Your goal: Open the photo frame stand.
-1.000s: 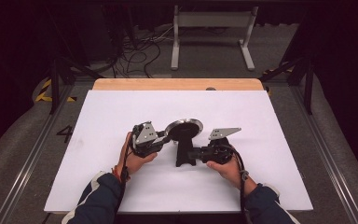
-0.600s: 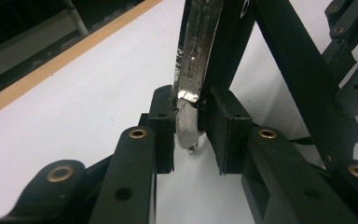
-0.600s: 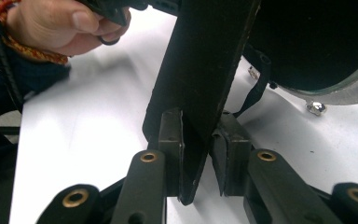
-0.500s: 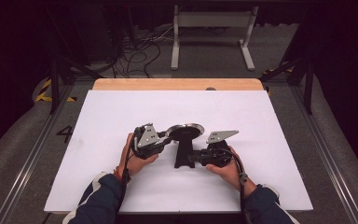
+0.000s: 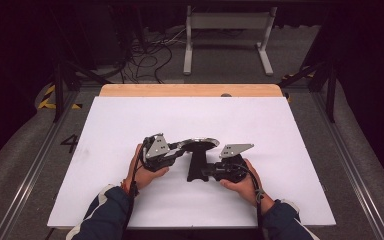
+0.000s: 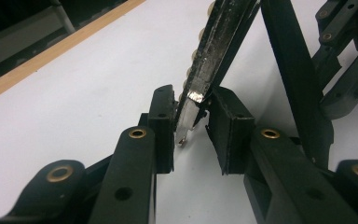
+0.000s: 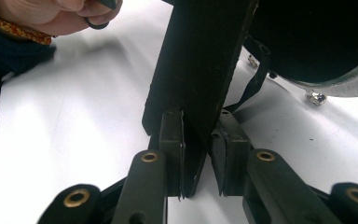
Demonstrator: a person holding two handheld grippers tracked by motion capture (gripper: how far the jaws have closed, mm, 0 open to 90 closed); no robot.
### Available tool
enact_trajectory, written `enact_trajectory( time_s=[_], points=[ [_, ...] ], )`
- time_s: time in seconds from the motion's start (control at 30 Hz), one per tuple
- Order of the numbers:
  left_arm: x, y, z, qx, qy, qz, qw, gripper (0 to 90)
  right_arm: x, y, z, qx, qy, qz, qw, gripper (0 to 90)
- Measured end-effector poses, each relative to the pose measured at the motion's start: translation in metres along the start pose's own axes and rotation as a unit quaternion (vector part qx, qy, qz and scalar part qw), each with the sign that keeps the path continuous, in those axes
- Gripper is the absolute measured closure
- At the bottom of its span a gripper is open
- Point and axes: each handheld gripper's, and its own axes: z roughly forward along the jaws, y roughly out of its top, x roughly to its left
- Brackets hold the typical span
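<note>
left gripper (image 6: 191, 135) fingers eased apart slightly | pan (image 5: 198, 145) rim between them, barely shifted

A pan (image 5: 198, 145) sits near the middle of the worktop (image 5: 110, 130), its handle (image 5: 197, 167) pointing toward the person. The left claw (image 5: 179, 150) is at the pan's left rim, the right claw (image 5: 206, 172) at the handle's near end.

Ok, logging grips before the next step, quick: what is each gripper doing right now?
Left gripper: jaws around the disc's metal rim, left pad touching; grip cannot be told.
Right gripper: shut on the flat black handle.
</note>
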Motion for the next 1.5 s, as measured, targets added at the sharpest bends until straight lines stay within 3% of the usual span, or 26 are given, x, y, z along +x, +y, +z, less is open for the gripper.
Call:
enact_trajectory(
  time_s=[0.17, 0.7, 0.8, 0.97, 1.23, 1.5],
  points=[
    [0.0, -0.001, 0.002, 0.018, 0.005, -0.001, 0.9998, 71.7, 0.0, -0.001, -0.001, 0.001, -0.003, -0.001, 1.0, 76.6],
    [-0.001, 0.001, -0.005, 0.02, 0.002, 0.004, 0.9998, 68.2, 0.004, 0.002, -0.023, -0.021, -0.04, -0.023, 0.9987, 75.3],
    [0.001, 0.001, -0.011, 0.018, 0.0, 0.003, 0.9998, 67.6, 0.01, 0.006, -0.033, -0.036, -0.07, -0.057, 0.9952, 76.1],
    [0.001, 0.001, -0.019, 0.018, 0.001, 0.003, 0.9998, 65.1, 0.014, 0.008, -0.041, -0.06, -0.077, -0.058, 0.9936, 79.7],
    [0.003, 0.0, -0.032, 0.021, 0.018, -0.009, 0.9996, 52.2, 0.022, 0.009, -0.041, -0.063, -0.088, -0.058, 0.9924, 86.8],
    [0.007, -0.002, -0.028, 0.034, 0.025, -0.021, 0.9989, 34.3, 0.026, 0.011, -0.036, -0.064, -0.087, -0.064, 0.9921, 89.8]
  ],
)
